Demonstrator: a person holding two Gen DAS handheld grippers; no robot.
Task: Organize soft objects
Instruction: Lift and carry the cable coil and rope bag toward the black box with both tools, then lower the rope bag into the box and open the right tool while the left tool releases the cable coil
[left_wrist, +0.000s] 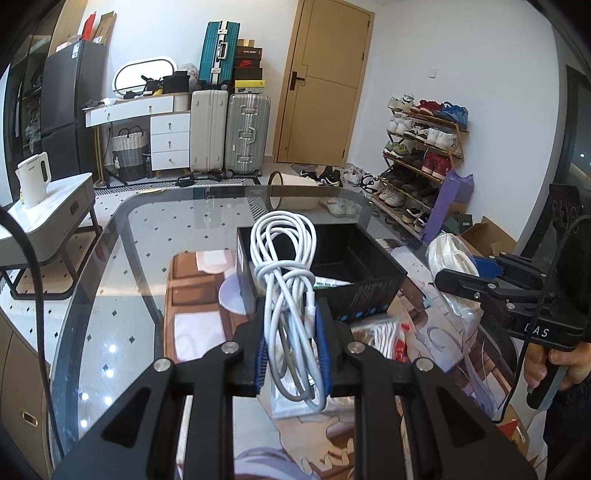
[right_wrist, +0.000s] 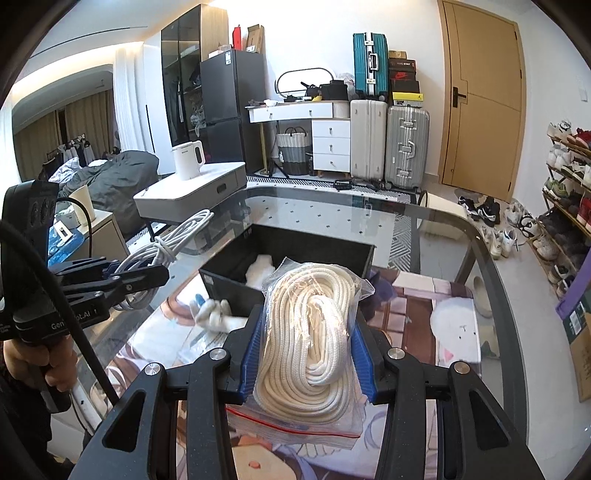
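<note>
Counts: 2 claws, left claw (left_wrist: 291, 350) w/ 1 white cable bundle (left_wrist: 288, 280), right claw (right_wrist: 306, 354) w/ 1 bagged rope coil (right_wrist: 314, 328); 1 black box (right_wrist: 291, 254) at 12 o'clock on 1 glass bench (right_wrist: 424, 221). Also 1 white glove (right_wrist: 212, 312) at 10 o'clock by the box. Bkgd: 3 suitcases (1 teal (right_wrist: 370, 62), 1 white (right_wrist: 367, 138), 1 silver (right_wrist: 406, 144)), 1 kettle (right_wrist: 189, 158), 1 door (right_wrist: 480, 99), 1 shoe rack (left_wrist: 421, 162) at 2 o'clock.
</note>
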